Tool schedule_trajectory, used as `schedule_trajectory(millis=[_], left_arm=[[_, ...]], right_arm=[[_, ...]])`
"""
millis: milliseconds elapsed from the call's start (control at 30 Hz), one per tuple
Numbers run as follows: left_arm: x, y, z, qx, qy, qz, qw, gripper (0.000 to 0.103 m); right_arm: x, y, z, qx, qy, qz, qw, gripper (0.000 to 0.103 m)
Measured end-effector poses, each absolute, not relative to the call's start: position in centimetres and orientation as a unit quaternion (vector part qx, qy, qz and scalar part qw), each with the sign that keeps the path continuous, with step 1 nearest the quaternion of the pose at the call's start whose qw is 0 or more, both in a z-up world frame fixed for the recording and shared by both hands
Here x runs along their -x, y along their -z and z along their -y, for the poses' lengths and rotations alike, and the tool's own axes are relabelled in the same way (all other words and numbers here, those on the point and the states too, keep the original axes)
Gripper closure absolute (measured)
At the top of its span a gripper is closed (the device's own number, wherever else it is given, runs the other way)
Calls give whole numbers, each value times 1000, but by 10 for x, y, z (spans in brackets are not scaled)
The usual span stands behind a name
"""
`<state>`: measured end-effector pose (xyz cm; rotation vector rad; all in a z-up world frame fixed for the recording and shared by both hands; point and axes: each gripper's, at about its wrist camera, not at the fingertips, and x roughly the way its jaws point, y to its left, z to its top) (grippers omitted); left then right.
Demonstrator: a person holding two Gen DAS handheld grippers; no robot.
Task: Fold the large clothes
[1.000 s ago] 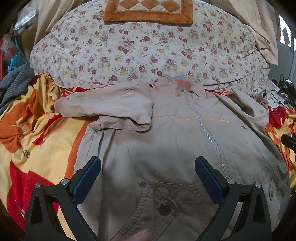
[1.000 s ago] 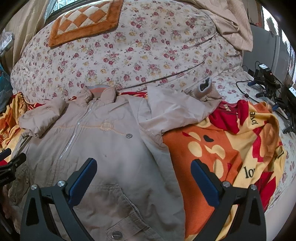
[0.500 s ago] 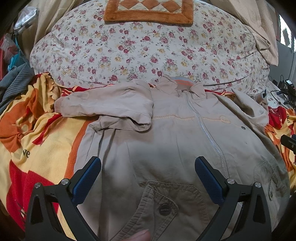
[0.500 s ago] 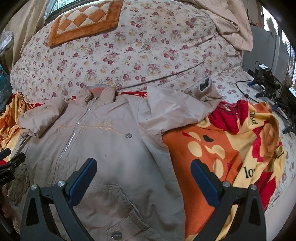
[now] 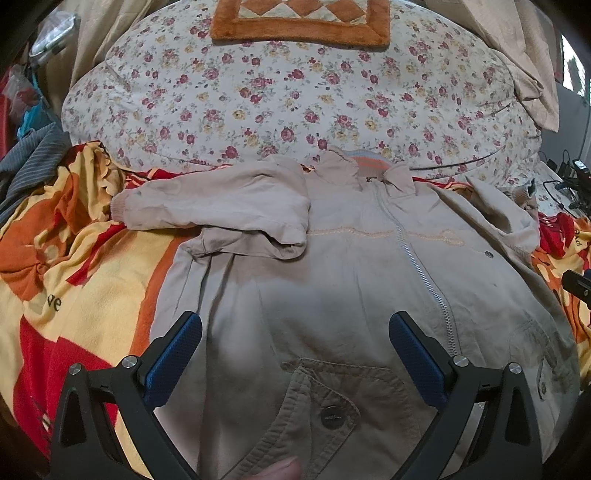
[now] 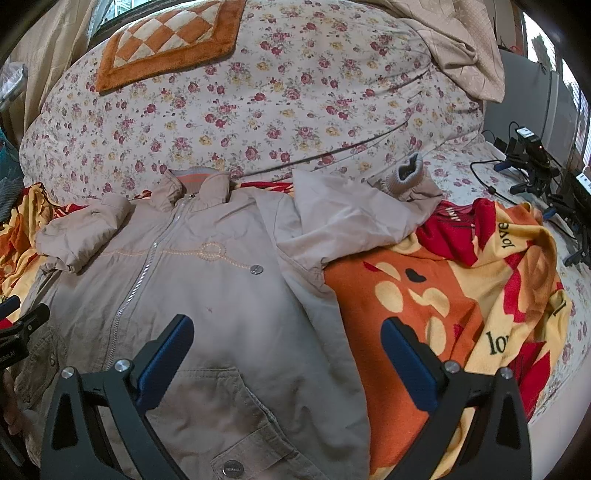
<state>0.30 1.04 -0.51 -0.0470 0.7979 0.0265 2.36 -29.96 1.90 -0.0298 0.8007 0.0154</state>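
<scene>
A beige zip-up jacket [image 5: 347,280] lies face up on the bed, collar toward the pillows; it also shows in the right wrist view [image 6: 207,288]. Its left sleeve [image 5: 214,206] is folded across the shoulder. Its right sleeve [image 6: 354,218] lies spread out to the right with a grey cuff [image 6: 408,177]. My left gripper [image 5: 295,354] is open and empty above the jacket's lower left front, over a buttoned pocket [image 5: 332,413]. My right gripper [image 6: 286,354] is open and empty above the jacket's lower right edge.
The jacket lies on an orange, red and yellow blanket [image 6: 461,302]. A large floral duvet [image 5: 295,103] with an orange checked cushion [image 5: 299,18] is heaped behind it. Cables and black devices [image 6: 535,162] lie at the right edge. Striped grey cloth [image 5: 29,162] is at the left.
</scene>
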Motion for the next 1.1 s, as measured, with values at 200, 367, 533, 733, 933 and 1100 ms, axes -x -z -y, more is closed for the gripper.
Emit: schedule_trajectory(millis=[200,367,533,733,933,1100], left_arm=[[-2,4,-12,25,-14,-388,921,11],[-3,5,-12,24,-14,-388,921,11],[-3,6,-12,23,-16,-390,920,11],[-6,12,-13,16,-27,-395,918,11],[-5,13,-6,1,-24,-390,921,11],[-9,16,-3,-3,-27,-397,918,11]], right_arm=[[-25,-19,298,15,-8,-390,921,0],[-26,-18,297,13,-8,-390,921,0],[-26,-19,297,14,-8,-391,920,0],[-29,-13,297,19,0,-406,914,0],[-28,-11,298,31,16,-412,911,0],[-27,-5,300,43,27,-408,912,0]])
